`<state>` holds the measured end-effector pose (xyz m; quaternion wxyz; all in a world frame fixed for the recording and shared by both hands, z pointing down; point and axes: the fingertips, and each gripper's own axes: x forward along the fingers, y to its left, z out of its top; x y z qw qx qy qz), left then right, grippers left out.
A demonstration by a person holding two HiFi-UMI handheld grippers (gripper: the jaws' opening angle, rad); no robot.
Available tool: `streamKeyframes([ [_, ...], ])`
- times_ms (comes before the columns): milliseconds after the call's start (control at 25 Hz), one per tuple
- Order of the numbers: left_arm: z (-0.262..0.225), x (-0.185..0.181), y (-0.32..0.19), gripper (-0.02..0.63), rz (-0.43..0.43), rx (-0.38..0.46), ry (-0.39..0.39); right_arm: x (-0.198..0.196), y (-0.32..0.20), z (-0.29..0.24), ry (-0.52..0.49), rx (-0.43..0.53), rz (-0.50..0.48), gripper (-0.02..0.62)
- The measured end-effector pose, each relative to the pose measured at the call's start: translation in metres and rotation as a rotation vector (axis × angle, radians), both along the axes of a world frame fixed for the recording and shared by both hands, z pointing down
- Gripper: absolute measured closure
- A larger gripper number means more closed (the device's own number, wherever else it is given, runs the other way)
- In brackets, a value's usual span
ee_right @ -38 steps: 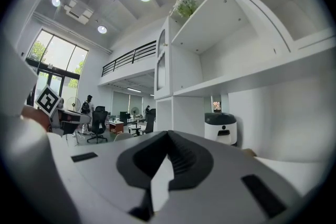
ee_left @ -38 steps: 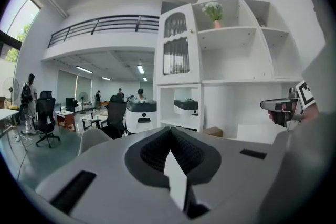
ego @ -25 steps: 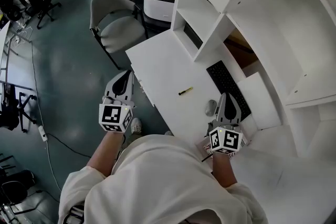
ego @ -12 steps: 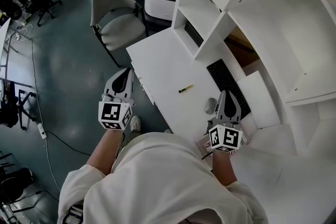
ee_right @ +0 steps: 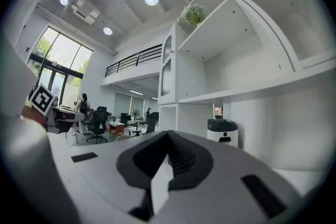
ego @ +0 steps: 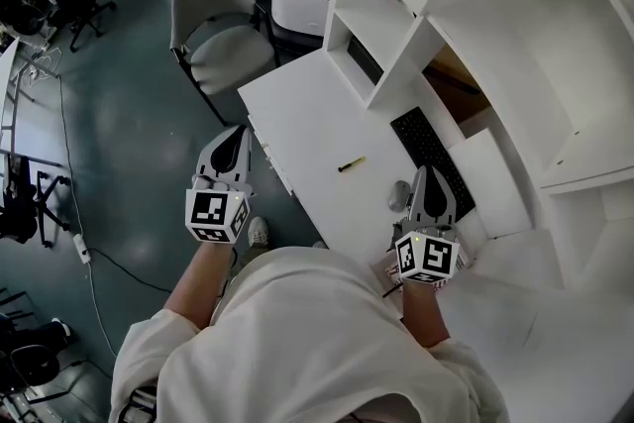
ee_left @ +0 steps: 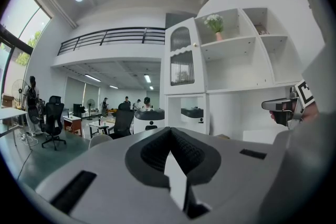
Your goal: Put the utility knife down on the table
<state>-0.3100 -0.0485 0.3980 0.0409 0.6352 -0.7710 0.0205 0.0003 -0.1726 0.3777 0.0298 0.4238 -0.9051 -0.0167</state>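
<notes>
Beside the utility knife (ego: pixel 351 164), keyboard (ego: pixel 428 157), mouse (ego: pixel 399 199)

The person is stretching both arms forward, the left forearm (ego: pixel 193 287) bare below a white sleeve and the right forearm (ego: pixel 421 314) showing just behind its tool. The left gripper (ego: pixel 234 142) is pointing level and ahead, its jaws pressing together with nothing between them. The right gripper (ego: pixel 430 178) is pointing the same way, well apart from the left, its jaws likewise sitting closed and empty.
</notes>
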Motion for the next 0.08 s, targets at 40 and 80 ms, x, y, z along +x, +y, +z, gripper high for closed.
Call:
streamKeyframes([
  [40, 0.0002, 0.0003, -0.0002, 0.606, 0.001, -0.001, 0.0, 0.0002, -0.0001, -0.0002, 0.0, 0.0, 0.0, 0.592],
  [80, 0.0003, 0.0005, -0.0003, 0.606, 0.001, -0.002, 0.0, 0.0004, -0.0003, -0.0004, -0.001, 0.0, 0.0, 0.592],
])
